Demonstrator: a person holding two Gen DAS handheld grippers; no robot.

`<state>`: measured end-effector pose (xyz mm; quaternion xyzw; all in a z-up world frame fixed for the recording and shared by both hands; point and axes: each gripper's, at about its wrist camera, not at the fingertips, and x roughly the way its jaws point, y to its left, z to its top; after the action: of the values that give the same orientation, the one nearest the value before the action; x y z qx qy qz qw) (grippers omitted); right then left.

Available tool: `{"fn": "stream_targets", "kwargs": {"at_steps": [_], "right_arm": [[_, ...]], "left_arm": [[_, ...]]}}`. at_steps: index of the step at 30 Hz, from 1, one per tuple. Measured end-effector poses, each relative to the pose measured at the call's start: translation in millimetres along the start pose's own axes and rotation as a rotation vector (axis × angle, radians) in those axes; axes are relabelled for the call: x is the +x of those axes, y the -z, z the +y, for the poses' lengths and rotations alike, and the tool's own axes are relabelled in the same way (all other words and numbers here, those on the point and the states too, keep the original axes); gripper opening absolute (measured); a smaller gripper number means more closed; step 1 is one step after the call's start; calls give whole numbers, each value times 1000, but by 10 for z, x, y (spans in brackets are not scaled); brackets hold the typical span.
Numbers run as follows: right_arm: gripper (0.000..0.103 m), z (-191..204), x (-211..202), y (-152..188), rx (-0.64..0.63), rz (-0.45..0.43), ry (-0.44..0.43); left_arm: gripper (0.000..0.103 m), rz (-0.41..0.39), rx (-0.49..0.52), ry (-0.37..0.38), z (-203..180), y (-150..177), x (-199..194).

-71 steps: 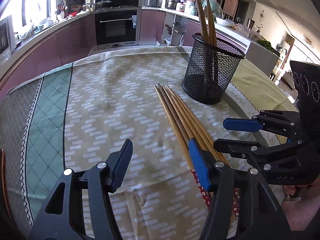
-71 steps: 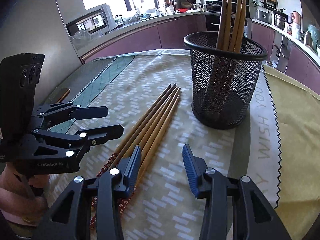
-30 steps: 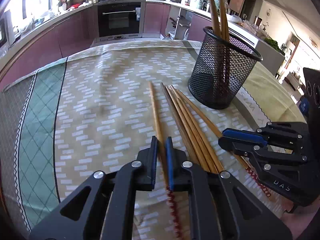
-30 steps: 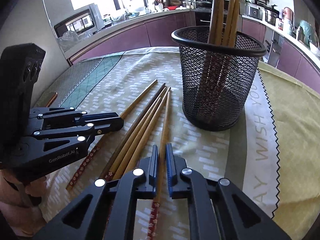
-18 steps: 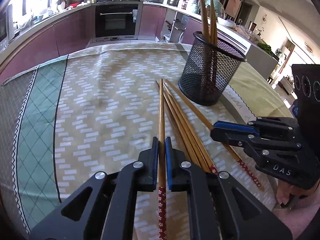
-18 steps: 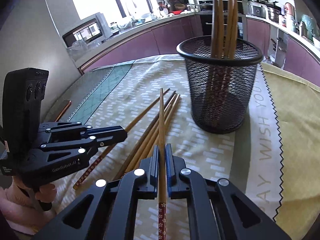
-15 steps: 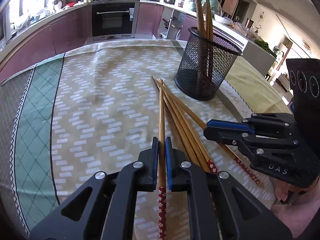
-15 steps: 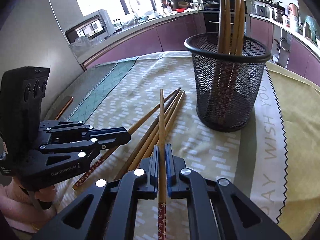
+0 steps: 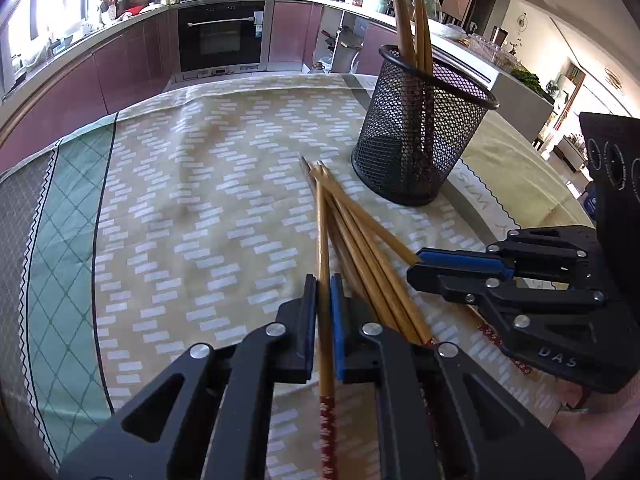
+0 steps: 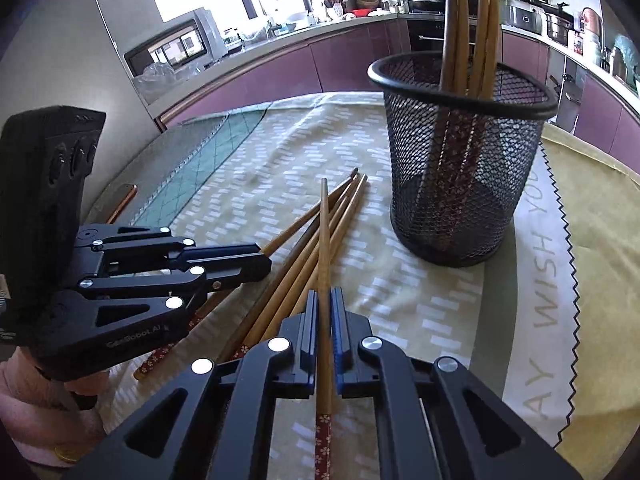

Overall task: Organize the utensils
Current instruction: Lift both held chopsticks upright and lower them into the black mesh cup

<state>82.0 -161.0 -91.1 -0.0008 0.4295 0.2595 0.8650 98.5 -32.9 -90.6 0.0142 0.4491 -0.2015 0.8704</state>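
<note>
Each gripper is clamped on 1 chopstick. In the left wrist view the left gripper [image 9: 324, 312] pinches its chopstick [image 9: 322, 232] near the red-patterned handle end, long axis running to 12 o'clock, tip over the loose chopsticks [image 9: 360, 240] on the tablecloth [image 9: 180, 200]; the mesh holder [image 9: 420, 136] stands at 1 o'clock, already holding several chopsticks upright. In the right wrist view the right gripper [image 10: 325, 316] grips its own chopstick [image 10: 325, 240] likewise, shaft to 12 o'clock, with the mesh holder [image 10: 460, 168] at 1 o'clock and seemingly nearer to this hand. Judged, each shaft must swing upright before entering the rim. Compared with 2.4 s ago, both pairs of fingers, then wide and empty, have closed, and 2 chopsticks have left the bundle.
</note>
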Motion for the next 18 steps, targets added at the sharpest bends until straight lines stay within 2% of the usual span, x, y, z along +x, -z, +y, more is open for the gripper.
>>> {"fn": "stream_targets", "kwargs": {"at_steps": [8,18], "right_arm": [[6,-40,-407,-46,-16,-113,-27],[6,-184,-926,-136,1,-252,-39]], "left_arm": [[7,-60,-7,56,-31,-65,-245],[7,-181,3,163,-102,-272,-756]]}}
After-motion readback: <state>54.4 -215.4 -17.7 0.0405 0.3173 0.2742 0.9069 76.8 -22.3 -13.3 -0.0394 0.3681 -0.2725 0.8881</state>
